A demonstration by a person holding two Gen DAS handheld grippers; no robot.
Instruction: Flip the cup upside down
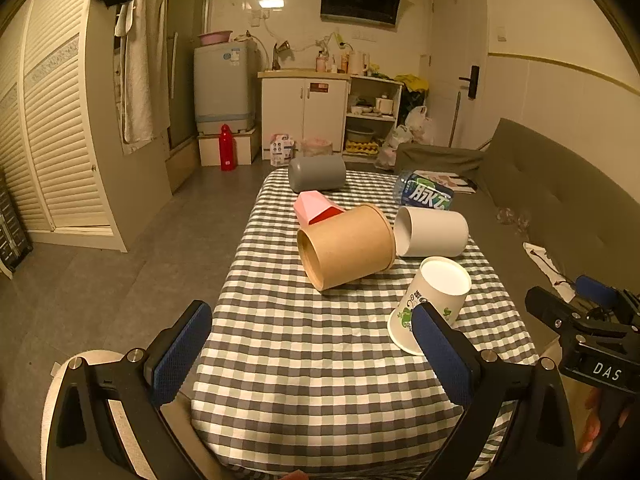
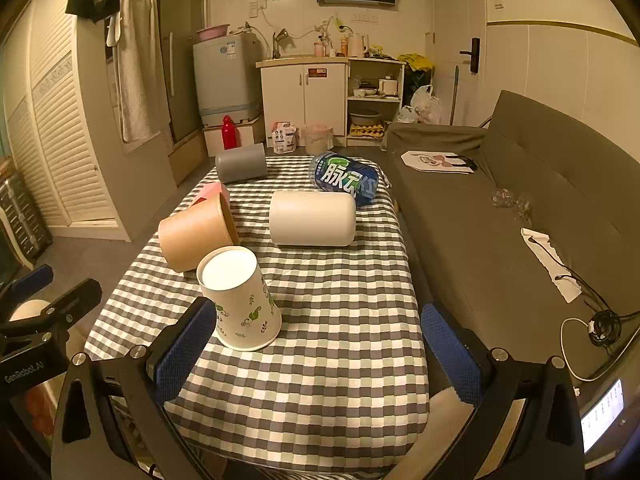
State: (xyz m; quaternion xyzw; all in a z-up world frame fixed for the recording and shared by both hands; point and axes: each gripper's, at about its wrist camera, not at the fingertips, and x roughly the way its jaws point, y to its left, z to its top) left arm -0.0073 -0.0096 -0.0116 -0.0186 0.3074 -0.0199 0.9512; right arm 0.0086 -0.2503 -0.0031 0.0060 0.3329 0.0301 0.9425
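Already the white paper cup with green leaf print (image 2: 240,300) stands mouth-down on the grey-and-white checked table (image 2: 320,380), its flat white base facing up, near the front edge. Both sets of tongs are spread wide and hold nothing: the left tongs (image 1: 316,352) hang over the near edge with the printed cup just past their right pad, and the right tongs (image 2: 320,348) hover with the cup just beyond their left pad.

By the look of it, this cup's flip is done, so the step in hand is probably choosing another cup and turning it. To do that well, the tongs should close across the wall of a lying cup near its middle, lightly enough not to crush paper, lift it clear of the cloth, rotate until the mouth faces down, and set the rim flat before letting go.

Candidates lie on their sides further back: a brown kraft-paper tub (image 1: 346,246), a plain white cylindrical cup (image 1: 434,231) touching or nearly touching its rim, a grey plastic cup (image 1: 317,173) at the far end, and a pink faceted cup (image 1: 314,208) partly hidden behind the tub. A blue-labelled plastic bottle (image 2: 346,178) lies by the white cup.

Crowding is the obstacle: the brown tub sits close behind the upturned printed cup, so a reach could knock it over, and round cups may roll when nudged. The grey sofa (image 2: 520,208) flanks the table's right side.
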